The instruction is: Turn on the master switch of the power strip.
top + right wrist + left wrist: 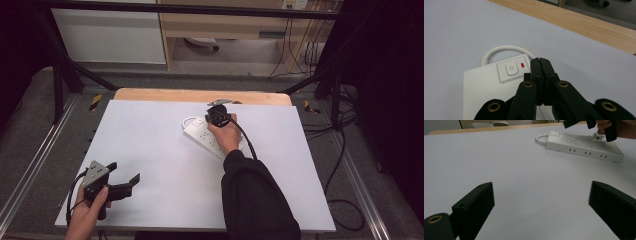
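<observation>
A white power strip (205,134) lies on the white table top right of centre, its short white cable (504,48) looping off the far end. Its power button (511,68) sits at that end beside a lit red light (522,65). My right gripper (540,60) is shut with nothing between the jaws, its tips just right of the red light, above the strip's end. From the high view that gripper (218,116) sits over the strip's far end. My left gripper (125,172) rests open near the table's front left corner, pointing toward the power strip (584,146).
A wooden edge (200,95) runs along the table's far side. Black frame bars (75,70) flank the table, and cables (345,150) trail on the floor at the right. A wooden cabinet (225,25) stands behind.
</observation>
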{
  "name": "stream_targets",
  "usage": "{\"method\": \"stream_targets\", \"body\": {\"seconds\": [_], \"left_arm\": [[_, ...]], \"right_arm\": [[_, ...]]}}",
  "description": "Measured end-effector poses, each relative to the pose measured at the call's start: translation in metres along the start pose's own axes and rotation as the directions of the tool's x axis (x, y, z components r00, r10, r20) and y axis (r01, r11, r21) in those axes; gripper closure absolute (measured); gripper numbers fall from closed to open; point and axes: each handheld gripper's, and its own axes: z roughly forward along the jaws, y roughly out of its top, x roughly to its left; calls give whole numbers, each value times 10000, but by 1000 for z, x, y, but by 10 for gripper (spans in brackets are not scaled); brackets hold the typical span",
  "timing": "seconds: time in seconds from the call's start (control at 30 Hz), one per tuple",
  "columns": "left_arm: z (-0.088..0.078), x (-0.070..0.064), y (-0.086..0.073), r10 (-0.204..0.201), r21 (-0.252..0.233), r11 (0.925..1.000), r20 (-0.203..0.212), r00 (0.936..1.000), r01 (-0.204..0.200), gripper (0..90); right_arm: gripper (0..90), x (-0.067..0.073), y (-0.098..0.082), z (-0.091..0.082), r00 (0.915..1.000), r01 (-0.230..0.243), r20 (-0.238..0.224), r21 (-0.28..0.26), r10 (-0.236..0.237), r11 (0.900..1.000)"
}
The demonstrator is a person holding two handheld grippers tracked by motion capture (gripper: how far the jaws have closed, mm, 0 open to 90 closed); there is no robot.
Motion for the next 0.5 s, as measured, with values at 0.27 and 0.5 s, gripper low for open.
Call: {"method": "stream_targets", "body": {"seconds": [0.27, 0.5], "left_arm": [[0, 0, 0, 12, -39, 10000, 17, 10000, -12, 64], [-1, 0, 0, 10, -85, 10000, 18, 10000, -10, 63]], "right_arm": [[900, 0, -3, 1, 10000, -89, -35, -268, 88, 9996], [900, 4, -4, 3, 9999, -116, -87, -193, 115, 9997]]}}
